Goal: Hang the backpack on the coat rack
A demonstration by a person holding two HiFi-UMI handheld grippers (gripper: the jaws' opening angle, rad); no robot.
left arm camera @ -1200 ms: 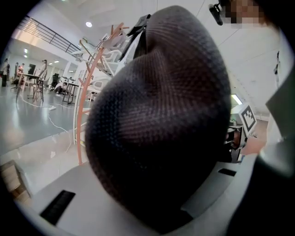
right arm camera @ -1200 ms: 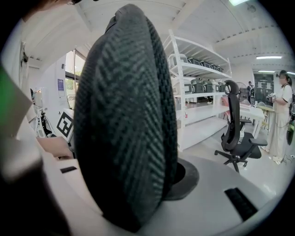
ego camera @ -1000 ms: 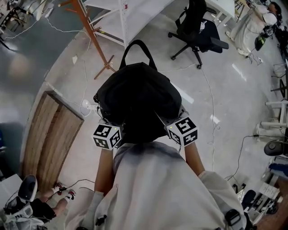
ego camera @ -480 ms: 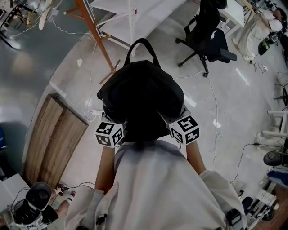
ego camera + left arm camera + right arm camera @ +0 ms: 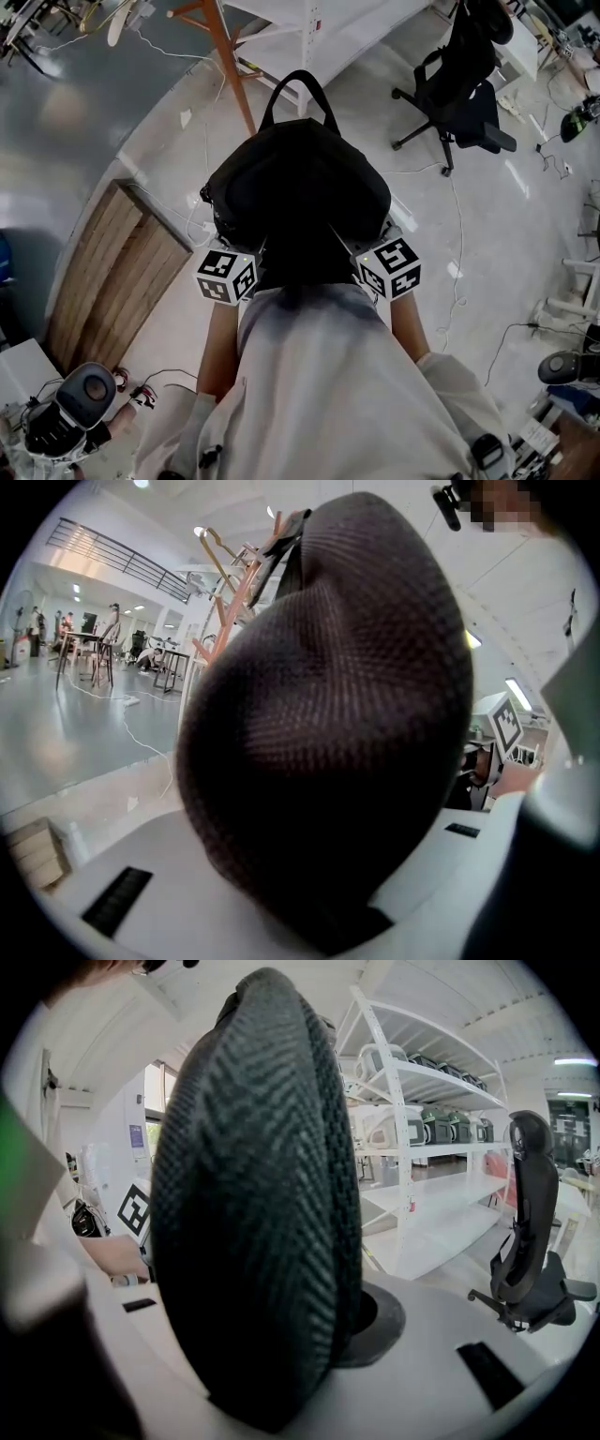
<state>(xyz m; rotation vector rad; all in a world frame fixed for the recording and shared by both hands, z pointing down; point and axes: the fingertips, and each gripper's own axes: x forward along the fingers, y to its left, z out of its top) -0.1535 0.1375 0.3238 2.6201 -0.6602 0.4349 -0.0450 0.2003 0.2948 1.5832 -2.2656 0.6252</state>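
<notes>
Holding the backpack point(image 5: 295, 197) up off the floor point(image 5: 122, 141), out in front of the body. Gripping one side of it with the left gripper point(image 5: 300, 883), jaws partly shut and pressing on the dark cloth. Gripping the other side with the right gripper point(image 5: 281, 1363) in the same way, with thick cloth filling the gap between the jaws. Holding it by the near end, close to the chest. Pointing the top loop point(image 5: 300, 94) away from the body, toward the coat rack point(image 5: 228, 56).

Judging the picking-up part as done, with nothing of the bag on the ground.

Standing near the rack's orange wooden legs, but not touching them with the bag. Not hanging anything yet. Leaving the loop free in the air, with no hook through it. Seeing the hooks up high next to the bag in the left gripper view, not yet reached.

Guessing at the rest: getting closer to the rack, lifting the bag higher, sliding the loop over a hook, then opening both grippers and letting go. Needing care with the rack's legs on the way in, and with the cables point(image 5: 202, 141) lying on the floor by them. Leaving alone the black office chair point(image 5: 464, 94) off to the right and the wooden board point(image 5: 112, 272) off to the left, both down on the floor.
</notes>
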